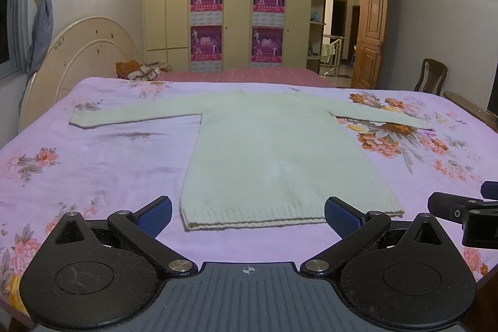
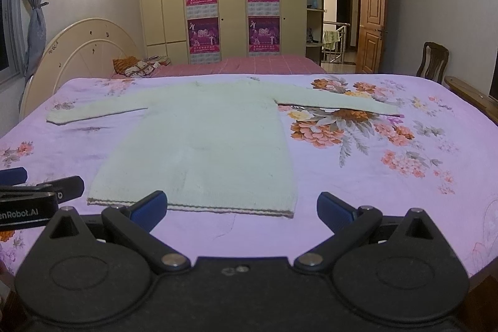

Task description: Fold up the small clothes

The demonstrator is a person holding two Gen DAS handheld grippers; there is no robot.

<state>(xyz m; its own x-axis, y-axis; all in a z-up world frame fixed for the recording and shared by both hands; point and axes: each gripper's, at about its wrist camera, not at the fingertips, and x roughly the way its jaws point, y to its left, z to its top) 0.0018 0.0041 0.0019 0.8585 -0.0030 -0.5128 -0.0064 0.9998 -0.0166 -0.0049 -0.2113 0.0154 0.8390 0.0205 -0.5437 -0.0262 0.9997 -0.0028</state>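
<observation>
A pale cream knitted sweater (image 1: pixel 274 151) lies flat on the bed, sleeves spread left and right, ribbed hem nearest me. It also shows in the right wrist view (image 2: pixel 205 142). My left gripper (image 1: pixel 248 215) is open and empty, its blue pads just short of the hem. My right gripper (image 2: pixel 242 209) is open and empty, near the hem's right corner. The right gripper shows at the right edge of the left wrist view (image 1: pixel 467 213); the left gripper shows at the left edge of the right wrist view (image 2: pixel 34 195).
The bed has a lilac floral sheet (image 1: pixel 93 164) and a round cream headboard (image 1: pixel 84 58) at the left. A second bed with a red cover (image 1: pixel 249 73) and a wardrobe (image 1: pixel 236 5) stand behind. A wooden chair (image 1: pixel 431 80) stands at the right.
</observation>
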